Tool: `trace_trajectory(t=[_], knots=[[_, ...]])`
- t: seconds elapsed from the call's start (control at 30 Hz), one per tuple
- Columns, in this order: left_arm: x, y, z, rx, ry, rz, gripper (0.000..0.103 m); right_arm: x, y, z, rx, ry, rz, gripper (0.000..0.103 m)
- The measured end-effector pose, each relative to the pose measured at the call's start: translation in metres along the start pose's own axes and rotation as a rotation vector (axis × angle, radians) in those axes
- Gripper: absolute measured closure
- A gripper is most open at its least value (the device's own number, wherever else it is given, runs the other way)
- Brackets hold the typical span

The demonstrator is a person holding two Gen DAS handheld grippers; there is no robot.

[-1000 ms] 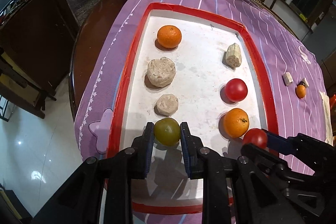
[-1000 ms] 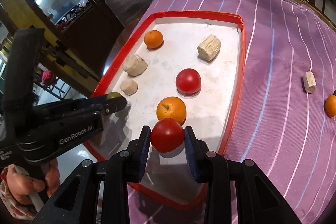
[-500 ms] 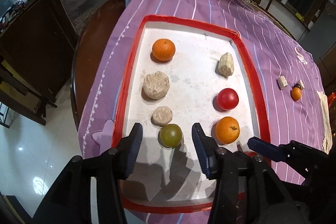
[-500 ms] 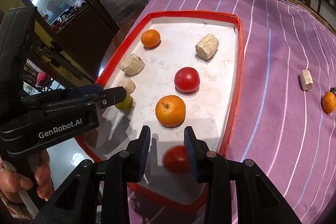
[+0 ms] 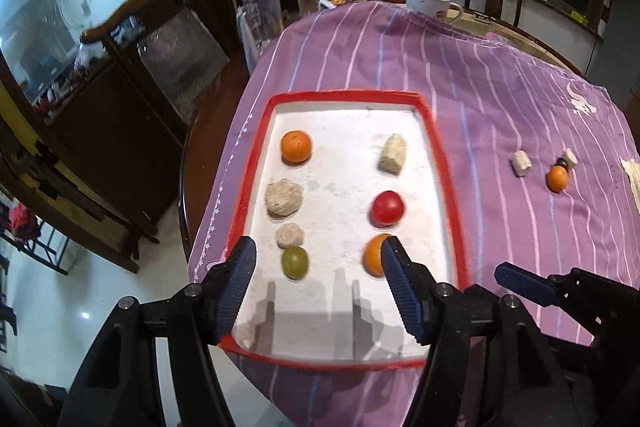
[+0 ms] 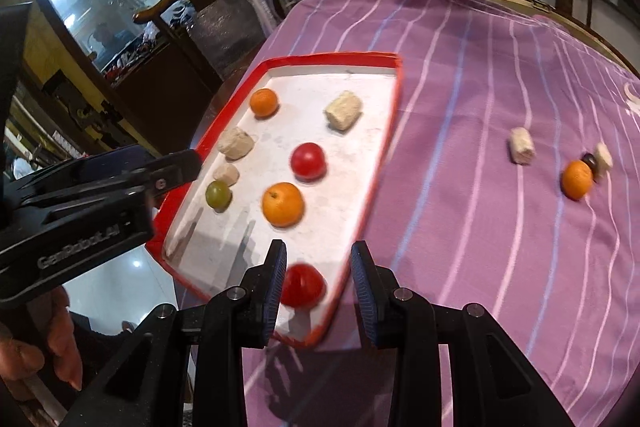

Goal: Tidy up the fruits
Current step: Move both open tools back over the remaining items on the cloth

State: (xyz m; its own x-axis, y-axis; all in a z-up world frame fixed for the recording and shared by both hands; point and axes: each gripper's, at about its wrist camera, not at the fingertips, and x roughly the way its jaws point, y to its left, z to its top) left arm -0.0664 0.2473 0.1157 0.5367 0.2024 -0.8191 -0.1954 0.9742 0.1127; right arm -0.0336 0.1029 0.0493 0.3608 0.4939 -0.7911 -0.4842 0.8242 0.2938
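A red-rimmed white tray (image 5: 444, 167) holds two rows of fruit and beige lumps. The left row ends in a green fruit (image 5: 295, 262), the right row in an orange (image 5: 373, 255) behind a red tomato (image 5: 387, 207). My left gripper (image 5: 318, 247) hovers above the tray's near end, its jaws opening, and nothing is between them. A second red tomato (image 6: 302, 285) lies by the tray's near right corner (image 6: 320, 335). My right gripper (image 6: 319, 253) stands over it, jaws apart and not pressing it. A small orange (image 6: 577, 179) lies loose on the cloth.
Beige pieces (image 6: 522, 145) and a dark berry (image 6: 589, 159) lie beside the loose orange on the purple striped cloth (image 5: 500, 99). A white cup (image 5: 430, 1) and a glass pitcher (image 5: 260, 15) stand at the far edge. The table drops off left of the tray.
The left jaws opened off the green fruit and drew back and up. The right gripper left the red tomato on the tray and pulled back.
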Motion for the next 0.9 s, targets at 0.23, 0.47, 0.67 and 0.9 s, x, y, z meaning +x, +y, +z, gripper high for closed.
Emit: trace_trajectory(t=[0.23, 0.47, 0.67, 0.9], knots=[[-0.028, -0.043, -0.005, 0.055, -0.043, 0.025, 0.037, -0.035, -0.030, -0.013, 0.020, -0.038, -0.007, 0.066], [-0.052, -0.086, -0.010, 0.088, -0.082, 0.021, 0.037, -0.067, -0.059, -0.026, 0.033, -0.076, -0.024, 0.066], [-0.067, -0.116, -0.016, 0.120, -0.105, 0.025, 0.036, -0.091, -0.086, -0.038, 0.064, -0.104, -0.036, 0.066], [-0.081, -0.147, -0.021, 0.164, -0.131, 0.030, 0.032, -0.111, -0.105, -0.046, 0.078, -0.129, -0.043, 0.066]])
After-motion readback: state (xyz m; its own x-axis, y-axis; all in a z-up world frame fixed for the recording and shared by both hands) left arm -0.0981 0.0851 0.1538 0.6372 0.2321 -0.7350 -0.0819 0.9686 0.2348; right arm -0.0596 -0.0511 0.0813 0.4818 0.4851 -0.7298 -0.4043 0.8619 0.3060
